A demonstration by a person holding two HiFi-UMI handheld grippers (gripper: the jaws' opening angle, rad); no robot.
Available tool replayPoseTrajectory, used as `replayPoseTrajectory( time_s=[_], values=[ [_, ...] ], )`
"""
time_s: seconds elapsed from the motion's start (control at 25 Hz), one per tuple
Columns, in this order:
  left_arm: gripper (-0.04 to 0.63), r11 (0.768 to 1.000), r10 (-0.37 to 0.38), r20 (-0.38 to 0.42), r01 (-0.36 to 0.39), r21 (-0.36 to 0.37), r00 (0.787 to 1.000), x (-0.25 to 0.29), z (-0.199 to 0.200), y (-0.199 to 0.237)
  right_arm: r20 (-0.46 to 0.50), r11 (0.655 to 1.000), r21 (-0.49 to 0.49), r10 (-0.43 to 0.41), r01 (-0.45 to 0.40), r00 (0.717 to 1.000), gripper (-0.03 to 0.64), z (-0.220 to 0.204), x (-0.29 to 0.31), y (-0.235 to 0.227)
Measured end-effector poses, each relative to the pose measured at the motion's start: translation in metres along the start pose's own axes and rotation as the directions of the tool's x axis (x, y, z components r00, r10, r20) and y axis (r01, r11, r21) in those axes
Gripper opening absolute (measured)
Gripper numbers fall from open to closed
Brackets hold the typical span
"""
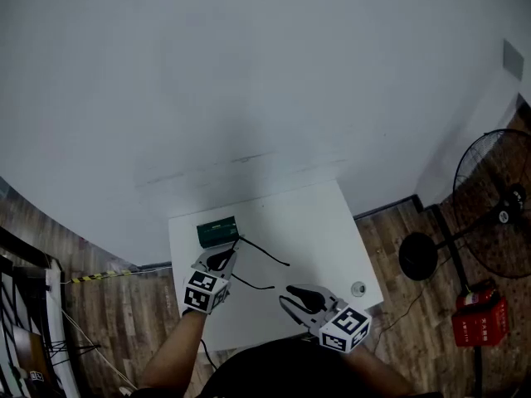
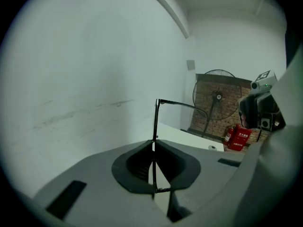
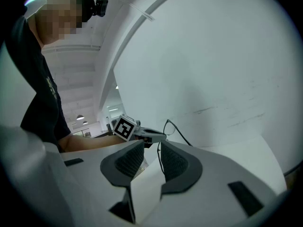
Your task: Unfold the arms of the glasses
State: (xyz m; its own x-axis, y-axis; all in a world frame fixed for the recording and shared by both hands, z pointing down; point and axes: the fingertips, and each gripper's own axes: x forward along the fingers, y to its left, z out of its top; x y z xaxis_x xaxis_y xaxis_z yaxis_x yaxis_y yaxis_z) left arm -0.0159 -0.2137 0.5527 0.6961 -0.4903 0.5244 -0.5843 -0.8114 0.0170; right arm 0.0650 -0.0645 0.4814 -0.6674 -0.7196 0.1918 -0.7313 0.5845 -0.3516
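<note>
Right gripper [image 3: 152, 143] parted, glasses [image 2: 155, 122] arm between | left gripper [image 2: 153, 144] clamps frame

Left gripper [image 1: 217, 259] and right gripper [image 1: 292, 298] have pale grey moulded shells; their fingers [image 3: 174, 163] carry dark ribbed pads; each bears a cube [image 1: 344, 327] of black-and-white square markers; the person wears a dark short-sleeved shirt [image 3: 41, 93] and a small black head camera [image 3: 100, 4].
</note>
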Motion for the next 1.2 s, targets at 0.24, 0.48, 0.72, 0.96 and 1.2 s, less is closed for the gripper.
replayPoseTrajectory(
  time_s=[0.24, 0.48, 0.72, 0.96, 1.2],
  values=[
    [0.020, 0.993, -0.068, -0.128, 0.079, 0.086, 0.989, 0.044, -0.026, -0.013, -0.004, 1.000, 0.014, -0.023, 0.023, 1.000, 0.109, -0.001, -0.006, -0.008],
    [0.020, 0.973, -0.119, -0.263, 0.165, 0.159, 0.957, 0.084, -0.058, -0.021, -0.011, 0.998, 0.038, -0.057, 0.058, 0.998, 0.109, -0.006, -0.014, -0.020],
    [0.020, 0.949, -0.142, -0.401, 0.240, 0.207, 0.905, 0.121, -0.091, -0.028, -0.014, 0.994, 0.066, -0.090, 0.091, 0.996, 0.109, -0.010, -0.019, -0.033],
    [0.020, 0.913, -0.173, -0.505, 0.329, 0.239, 0.845, 0.153, -0.126, -0.035, -0.019, 0.990, 0.097, -0.104, 0.105, 0.994, 0.109, -0.013, -0.018, -0.048],
    [0.020, 0.886, -0.195, -0.577, 0.395, 0.242, 0.793, 0.169, -0.149, -0.039, -0.047, 0.988, 0.083, -0.130, 0.133, 0.990, 0.109, -0.017, -0.011, -0.062]
  ],
)
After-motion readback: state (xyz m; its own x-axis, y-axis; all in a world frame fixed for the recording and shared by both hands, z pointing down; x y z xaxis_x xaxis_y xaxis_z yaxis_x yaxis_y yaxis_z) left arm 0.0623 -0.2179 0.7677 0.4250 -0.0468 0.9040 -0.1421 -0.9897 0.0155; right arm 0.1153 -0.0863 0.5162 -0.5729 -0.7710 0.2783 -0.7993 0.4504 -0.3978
